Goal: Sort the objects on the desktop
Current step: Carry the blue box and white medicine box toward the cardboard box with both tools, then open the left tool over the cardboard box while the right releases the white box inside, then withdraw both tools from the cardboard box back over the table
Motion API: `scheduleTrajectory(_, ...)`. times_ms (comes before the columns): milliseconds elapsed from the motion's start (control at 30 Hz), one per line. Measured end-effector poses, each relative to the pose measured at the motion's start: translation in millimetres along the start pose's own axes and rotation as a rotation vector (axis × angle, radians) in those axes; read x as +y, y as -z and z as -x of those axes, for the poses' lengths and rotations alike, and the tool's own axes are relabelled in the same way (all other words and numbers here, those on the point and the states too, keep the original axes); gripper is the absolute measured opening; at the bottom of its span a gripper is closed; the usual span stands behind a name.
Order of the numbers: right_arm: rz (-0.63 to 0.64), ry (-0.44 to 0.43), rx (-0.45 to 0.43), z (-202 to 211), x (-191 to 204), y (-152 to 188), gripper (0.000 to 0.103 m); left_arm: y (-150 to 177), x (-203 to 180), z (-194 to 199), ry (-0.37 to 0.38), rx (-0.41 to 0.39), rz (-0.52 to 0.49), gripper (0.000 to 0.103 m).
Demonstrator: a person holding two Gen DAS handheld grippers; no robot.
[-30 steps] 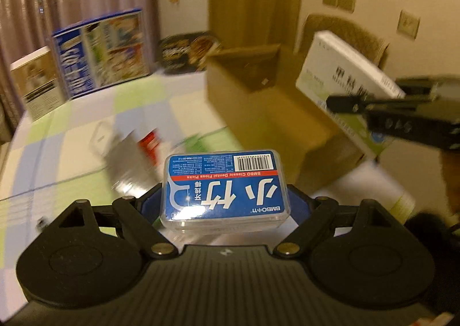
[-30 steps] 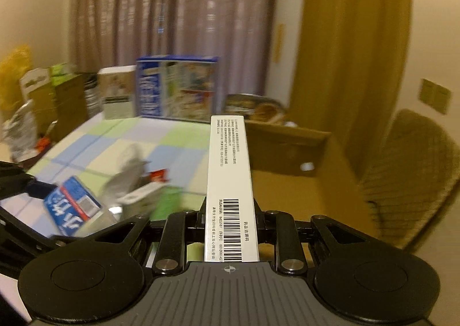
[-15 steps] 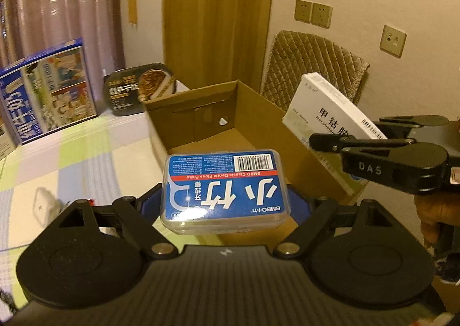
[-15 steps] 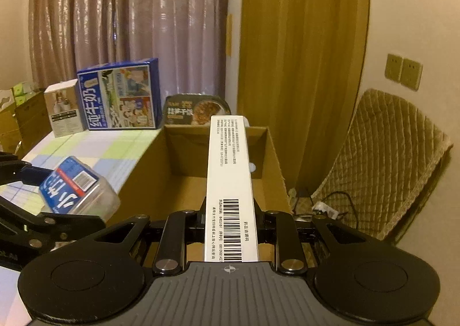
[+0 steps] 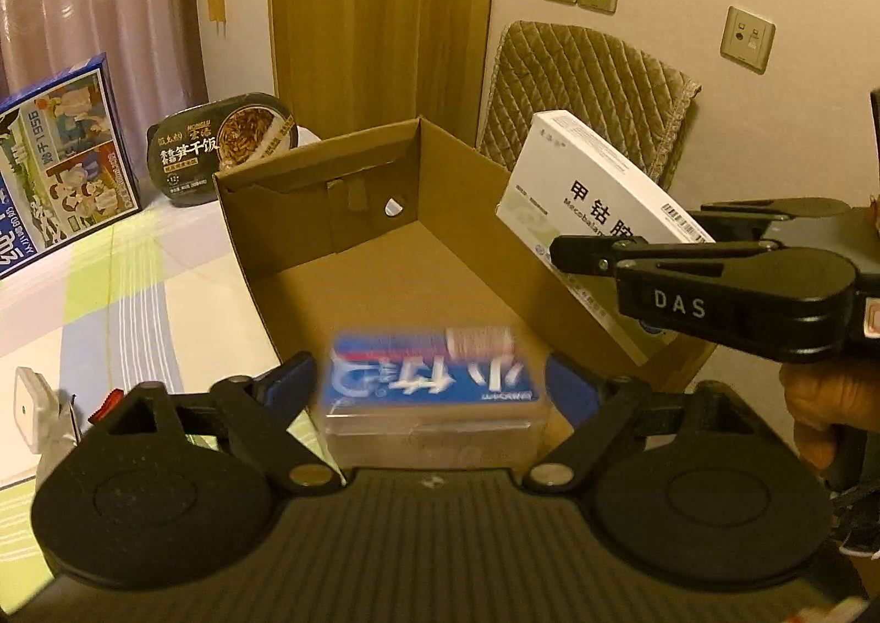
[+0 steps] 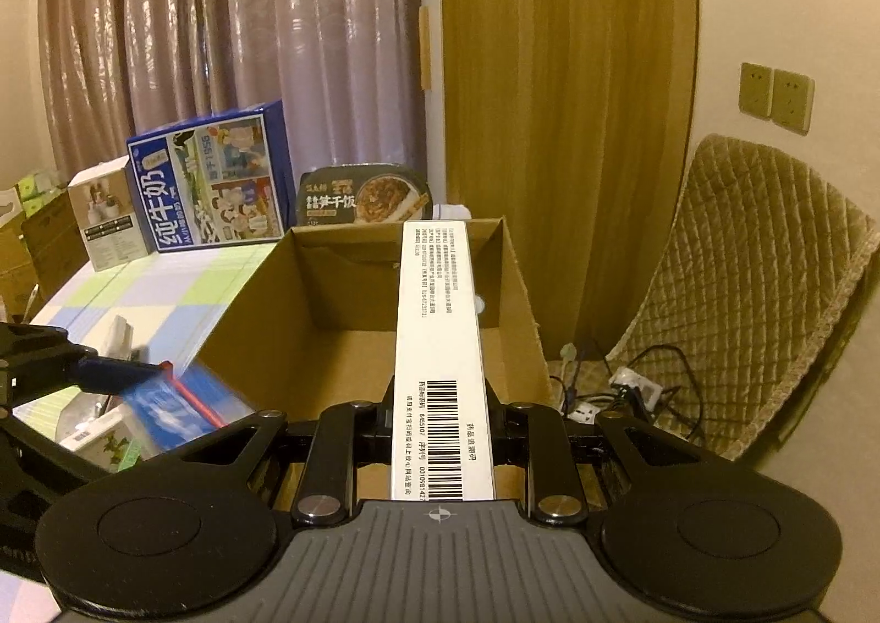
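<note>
Right now, from the left wrist view, the left gripper (image 5: pixel 434 392) has its blue-padded fingers (image 5: pixel 289 386) spread apart, and the clear plastic floss-pick case with a blue label (image 5: pixel 434 392) sits blurred between them with a gap on either side, so it looks released and dropping toward the open brown cardboard box (image 5: pixel 385 260) just ahead of the fingertips. Beyond and to the right of those fingers, the right gripper (image 5: pixel 577 252) comes in from the side, clenched on a flat white medicine carton with black lettering (image 5: pixel 594 205) held tilted above the box's right wall. Left of the fingers lies the pastel checked tablecloth (image 5: pixel 137 304), with a black instant-rice bowl (image 5: pixel 223 150) and a blue milk carton case (image 5: pixel 60 144) farther off.

From the right wrist view, the white carton (image 6: pixel 440 348) runs straight out between the closed fingers, edge up, its barcode nearest the camera and its far end over the box (image 6: pixel 352 326) interior. Low and left of these fingers the blue case (image 6: pixel 170 403) is a smear beside the left gripper's arm.

I'd judge the step to be dropping both items into the box; next the right fingers need to part over the box floor, tipped so the long carton clears the walls.

Only the left view shows the carton's printed face and the hand; only the right shows the cables on the floor and the small white box (image 6: pixel 107 216) beside the milk case.
</note>
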State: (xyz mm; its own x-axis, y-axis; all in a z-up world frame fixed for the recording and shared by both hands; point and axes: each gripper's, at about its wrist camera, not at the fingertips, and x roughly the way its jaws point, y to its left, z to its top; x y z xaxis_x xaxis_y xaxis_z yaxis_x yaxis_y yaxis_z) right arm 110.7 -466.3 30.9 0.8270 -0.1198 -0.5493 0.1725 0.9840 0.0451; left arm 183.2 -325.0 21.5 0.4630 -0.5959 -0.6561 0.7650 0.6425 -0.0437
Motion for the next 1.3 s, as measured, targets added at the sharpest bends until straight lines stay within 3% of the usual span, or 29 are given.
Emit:
scheduleTrajectory(500,0.002,-0.019,-0.002,-7,10,-4,0.022,15,19,49,-0.061,-0.057,0.029,0.09)
scheduleTrajectory(533,0.001,-0.02,-0.003,-8,10,-5,0.024,17,21,52,-0.066,-0.057,0.035,0.09)
scheduleTrajectory(667,-0.002,-0.019,-0.028,0,11,-6,0.053,24,28,63,-0.085,-0.057,0.049,0.09)
scheduleTrajectory(933,-0.014,-0.008,-0.053,30,15,-2,0.058,46,38,89,-0.116,-0.054,0.099,0.09)
scheduleTrajectory(1300,-0.072,-0.054,-0.058,89,47,33,0.078,89,47,138,-0.171,-0.049,0.166,0.091)
